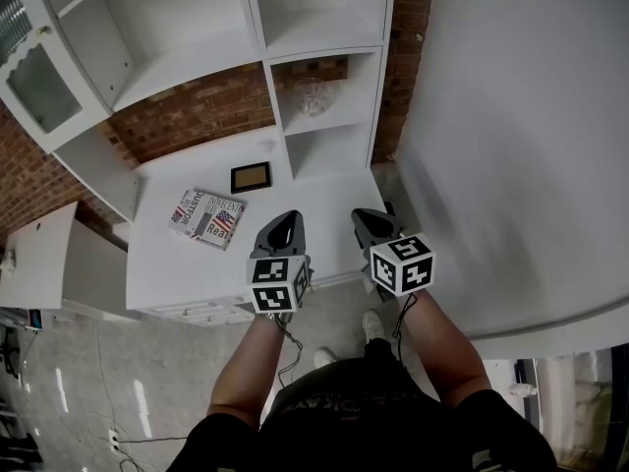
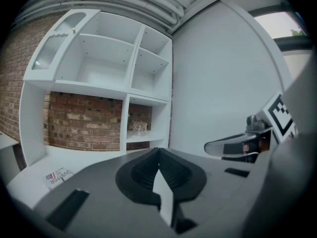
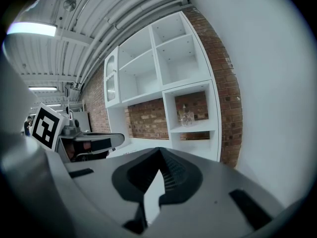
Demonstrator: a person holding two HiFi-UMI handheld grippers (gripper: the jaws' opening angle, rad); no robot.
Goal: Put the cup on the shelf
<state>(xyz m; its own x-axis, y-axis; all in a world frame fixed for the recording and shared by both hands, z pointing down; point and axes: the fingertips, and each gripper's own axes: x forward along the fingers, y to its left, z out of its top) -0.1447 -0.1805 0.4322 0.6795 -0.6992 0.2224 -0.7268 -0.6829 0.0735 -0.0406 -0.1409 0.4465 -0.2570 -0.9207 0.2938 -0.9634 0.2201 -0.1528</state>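
Cup point(image 1: 313, 96) stands in the brick-backed cubby of the white shelf unit point(image 1: 254, 8), well apart from left gripper point(image 1: 284, 226) and right gripper point(image 1: 372, 226), both clenched on nothing (placing looks done, I'd say), so next is simply backing away.

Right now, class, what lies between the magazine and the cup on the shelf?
A small dark-framed picture, on the white desk between magazine and cup; the head view shows it.

black printed t-shirt point(image 1: 393, 431), white shoes point(image 1: 372, 325)
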